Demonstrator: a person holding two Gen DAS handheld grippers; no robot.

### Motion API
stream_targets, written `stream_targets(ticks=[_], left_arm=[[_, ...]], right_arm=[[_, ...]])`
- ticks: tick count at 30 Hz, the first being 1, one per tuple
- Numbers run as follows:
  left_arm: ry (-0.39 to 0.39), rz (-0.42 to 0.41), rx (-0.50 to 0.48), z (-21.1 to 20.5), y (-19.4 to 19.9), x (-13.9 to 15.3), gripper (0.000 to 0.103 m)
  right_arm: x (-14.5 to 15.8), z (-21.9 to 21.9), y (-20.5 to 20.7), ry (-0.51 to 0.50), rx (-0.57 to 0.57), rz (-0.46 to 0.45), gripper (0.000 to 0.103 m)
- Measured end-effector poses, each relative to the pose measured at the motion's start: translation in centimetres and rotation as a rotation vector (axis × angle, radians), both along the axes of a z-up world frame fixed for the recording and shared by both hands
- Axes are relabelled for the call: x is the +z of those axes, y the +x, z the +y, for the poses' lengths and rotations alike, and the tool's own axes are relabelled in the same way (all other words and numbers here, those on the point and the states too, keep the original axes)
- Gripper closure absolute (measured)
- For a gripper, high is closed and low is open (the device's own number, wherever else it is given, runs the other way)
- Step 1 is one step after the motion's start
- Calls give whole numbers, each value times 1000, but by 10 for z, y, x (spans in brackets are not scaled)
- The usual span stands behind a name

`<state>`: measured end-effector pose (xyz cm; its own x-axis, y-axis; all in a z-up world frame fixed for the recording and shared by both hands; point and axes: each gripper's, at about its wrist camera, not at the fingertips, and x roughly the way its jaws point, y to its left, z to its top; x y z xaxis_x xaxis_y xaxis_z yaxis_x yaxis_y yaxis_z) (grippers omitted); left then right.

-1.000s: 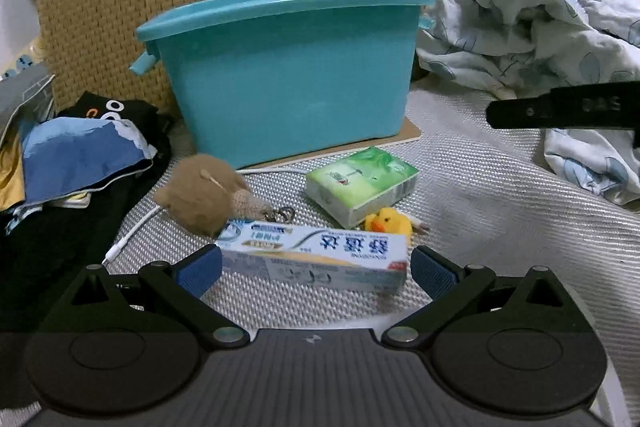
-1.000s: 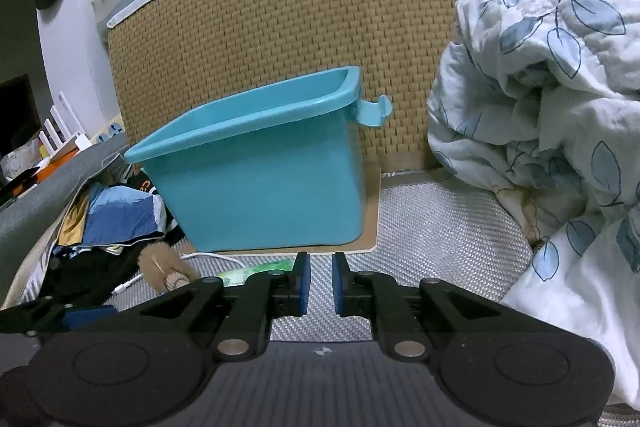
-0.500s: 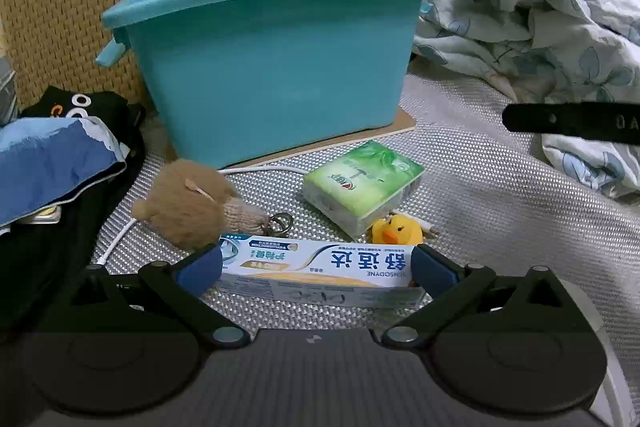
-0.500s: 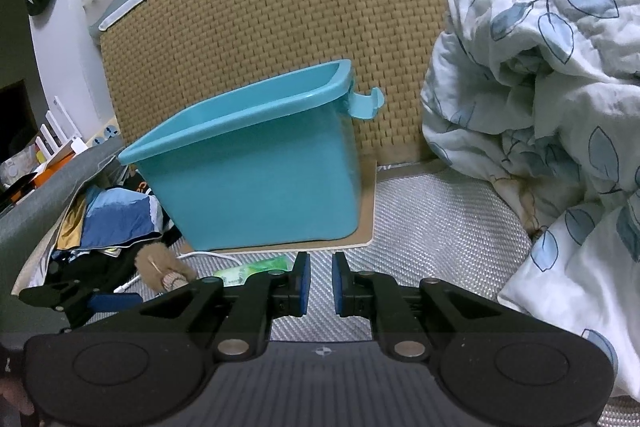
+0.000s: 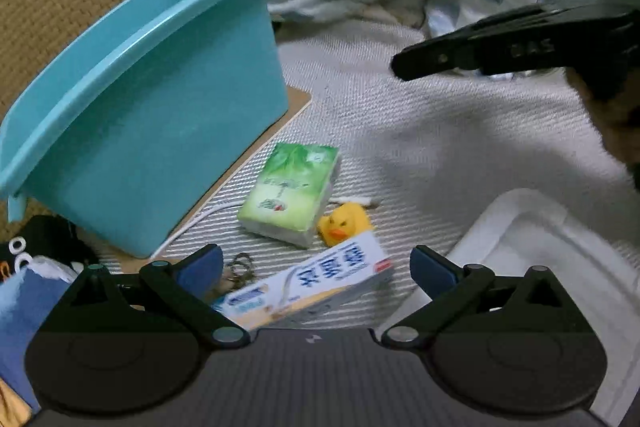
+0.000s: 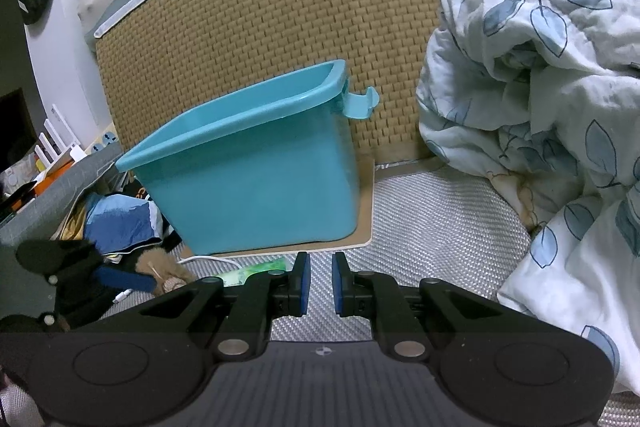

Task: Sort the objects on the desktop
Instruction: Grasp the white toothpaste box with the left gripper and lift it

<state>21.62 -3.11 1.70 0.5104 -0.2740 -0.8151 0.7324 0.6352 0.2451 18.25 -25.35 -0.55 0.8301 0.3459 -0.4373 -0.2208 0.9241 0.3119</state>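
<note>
A white toothpaste box (image 5: 304,287) lies on the grey woven mat between the wide-apart fingers of my left gripper (image 5: 316,267), which is open and does not touch it. Just beyond lie a green tissue pack (image 5: 288,195), a small yellow duck (image 5: 346,223) and a key ring (image 5: 238,267). The teal bin (image 5: 152,99) stands at the left on a thin board. My right gripper (image 6: 320,283) hovers in front of the bin (image 6: 256,179), with a narrow gap between its pads and nothing in it. A brown plush (image 6: 160,267) lies left of the tissue pack (image 6: 256,271).
A rumpled leaf-print quilt (image 6: 540,107) fills the right side. A woven headboard (image 6: 260,27) rises behind the bin. Clothes (image 6: 116,223) are piled at the left, with a white cable (image 6: 208,259) beside them. A white tray-like thing (image 5: 540,247) lies at the near right.
My left gripper has rolled and risen, so the bin now looks tilted. The plush has left its view and a white tray has come in. The right gripper has kept still.
</note>
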Motion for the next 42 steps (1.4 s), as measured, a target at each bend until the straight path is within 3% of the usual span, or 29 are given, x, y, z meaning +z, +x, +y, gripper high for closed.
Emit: stream_targets(ticks=[4,6,13,20,24,30,42], left_arm=[[35,55,-49,-3,8,1,5],[70,76,-86,-6,11,-2,12],[233,132,-161,-19,19,-20,26],[232,172,-175,-17,22,-21,32],[233,195,-193,-17,20,-18,50],[264,169,-216,-19,10,-14,65],[222,56,-169,-1,-5,27,71]], right_arm=[[-1,-2,0,6,-4,6,90],[-1,-2,1,9,-6,8,90],[1,-2,0,14,-6,1,90],[0,-10,4,57,-27,26,90],[2,-7,2,36,-9,10,83],[2,1,0,0,13,1,83],[-3,-6,-2,11,-8,24,83]])
